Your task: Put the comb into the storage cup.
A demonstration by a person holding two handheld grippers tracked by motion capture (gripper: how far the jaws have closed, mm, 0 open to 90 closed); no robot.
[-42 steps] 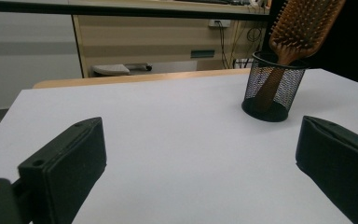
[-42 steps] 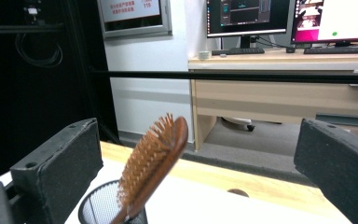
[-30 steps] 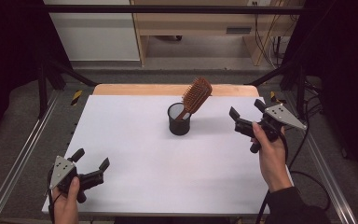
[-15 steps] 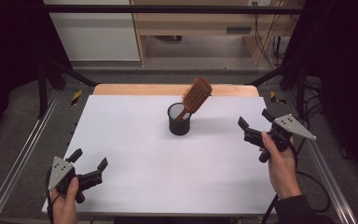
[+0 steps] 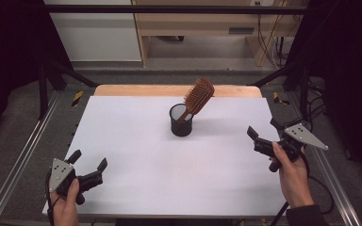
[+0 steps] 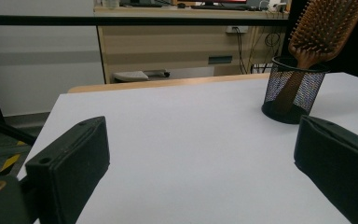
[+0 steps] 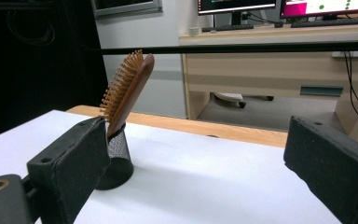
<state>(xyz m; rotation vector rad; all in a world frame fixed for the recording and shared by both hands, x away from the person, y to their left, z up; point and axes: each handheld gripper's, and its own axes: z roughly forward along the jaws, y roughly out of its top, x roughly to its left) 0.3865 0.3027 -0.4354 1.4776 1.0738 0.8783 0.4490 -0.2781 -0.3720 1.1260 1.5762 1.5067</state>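
The counter (image 5: 136,150) has a white top, with a strip of bare wood showing along its far edge. On it, toward the far side near the middle, stands a black mesh cup (image 5: 181,121); a wooden hairbrush (image 5: 198,96) leans inside it, head up.

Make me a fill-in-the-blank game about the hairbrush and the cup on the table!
1. The wooden hairbrush stands in a black mesh ____.
2. Its ____ end sticks up out of the cup.
3. The left gripper has its jaws ____.
4. The right gripper holds ____.

Missing words: cup; bristle; open; nothing
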